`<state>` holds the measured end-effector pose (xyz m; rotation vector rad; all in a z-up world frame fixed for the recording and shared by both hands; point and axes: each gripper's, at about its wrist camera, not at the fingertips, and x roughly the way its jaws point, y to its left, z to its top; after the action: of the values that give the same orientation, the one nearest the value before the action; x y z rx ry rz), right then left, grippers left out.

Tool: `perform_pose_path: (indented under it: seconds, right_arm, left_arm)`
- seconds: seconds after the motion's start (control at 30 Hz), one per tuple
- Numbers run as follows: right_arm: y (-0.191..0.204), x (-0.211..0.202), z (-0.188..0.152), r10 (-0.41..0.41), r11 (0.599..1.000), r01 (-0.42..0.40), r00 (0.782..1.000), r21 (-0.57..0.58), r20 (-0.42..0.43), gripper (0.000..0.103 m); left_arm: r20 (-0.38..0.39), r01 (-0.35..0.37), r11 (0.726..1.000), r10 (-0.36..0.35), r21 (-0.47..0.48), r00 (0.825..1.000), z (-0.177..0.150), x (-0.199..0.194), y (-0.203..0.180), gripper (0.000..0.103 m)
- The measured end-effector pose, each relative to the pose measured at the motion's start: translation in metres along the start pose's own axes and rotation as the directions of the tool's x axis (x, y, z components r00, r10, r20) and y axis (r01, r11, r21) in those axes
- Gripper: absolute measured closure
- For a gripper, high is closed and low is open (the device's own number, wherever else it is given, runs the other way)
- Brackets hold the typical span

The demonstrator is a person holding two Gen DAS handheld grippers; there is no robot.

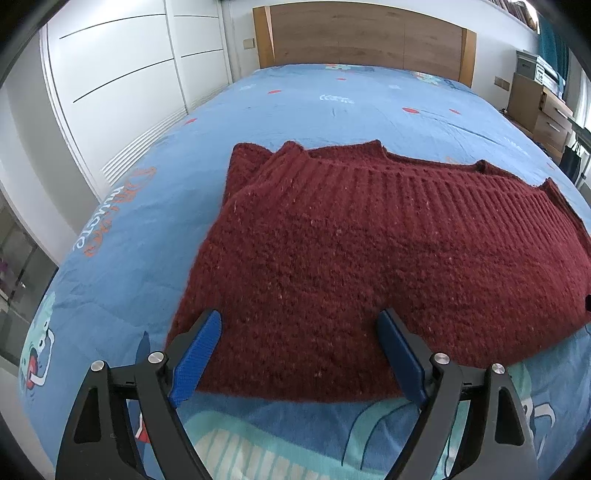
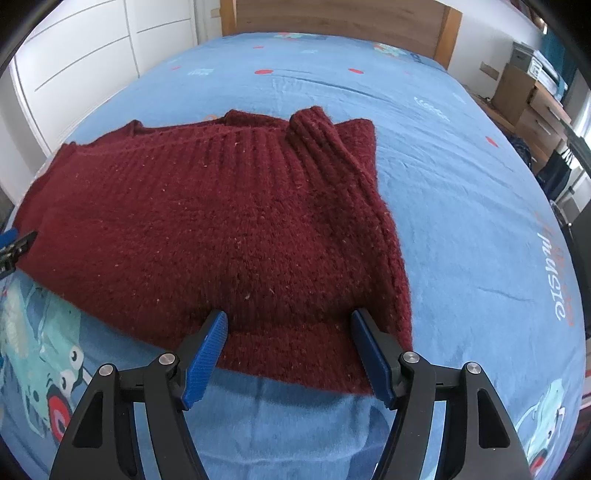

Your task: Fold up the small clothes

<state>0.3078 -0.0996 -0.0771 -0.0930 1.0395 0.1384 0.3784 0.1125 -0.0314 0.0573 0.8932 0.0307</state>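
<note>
The sweater (image 1: pixel 369 258) lies folded on the bed (image 1: pixel 295 107), toward the near edge, roughly midway across it. It is dark red, knitted, with a ribbed band along its far side. I see a sleeve cuff (image 2: pixel 314 125) sticking up at the far right of the pile, and the layers underneath show as stepped edges at the far left. Its near hem sits just short of the bed's near edge.

My left gripper (image 1: pixel 299 354) hangs over the sweater's near left part. Its 2 blue fingers (image 1: pixel 197 358) stand wide apart, with the hem between them. The fingertips look close to the knit, but I cannot tell if they touch it; nothing is pinched.

My right gripper (image 2: pixel 290 354) hangs over the near right corner of the sweater. Its fingers (image 2: pixel 207 358) also stand apart, astride the hem, not closed on any fabric. The right-hand finger sits at the sweater's right edge.

From the right wrist view I can see a bit of the left gripper at the far left edge of the frame, beside the sweater's left end.

The bed has a blue cover with cartoon prints and red dots. A wooden headboard (image 1: pixel 365 33) stands at its far edge. White wardrobe doors (image 1: pixel 122 74) run along the left side, and wooden drawers (image 1: pixel 546 118) stand past the far right corner.
</note>
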Motion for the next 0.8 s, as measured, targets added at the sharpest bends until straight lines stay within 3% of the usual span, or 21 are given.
perform_pose_path:
  seconds: [0.5,0.8]
  right_arm:
    - [0.011,-0.029,-0.007,0.009,1.0,-0.009,1.0,0.008,0.024,0.032]
    - [0.016,-0.047,-0.029,0.04,0.997,-0.041,0.999,0.058,0.029,0.032]
  left_arm:
    - [-0.029,0.029,0.998,-0.031,-0.064,0.999,-0.023,-0.031,0.017,0.02]
    - [-0.051,0.077,0.989,-0.084,-0.13,0.995,-0.043,-0.043,0.023,0.019]
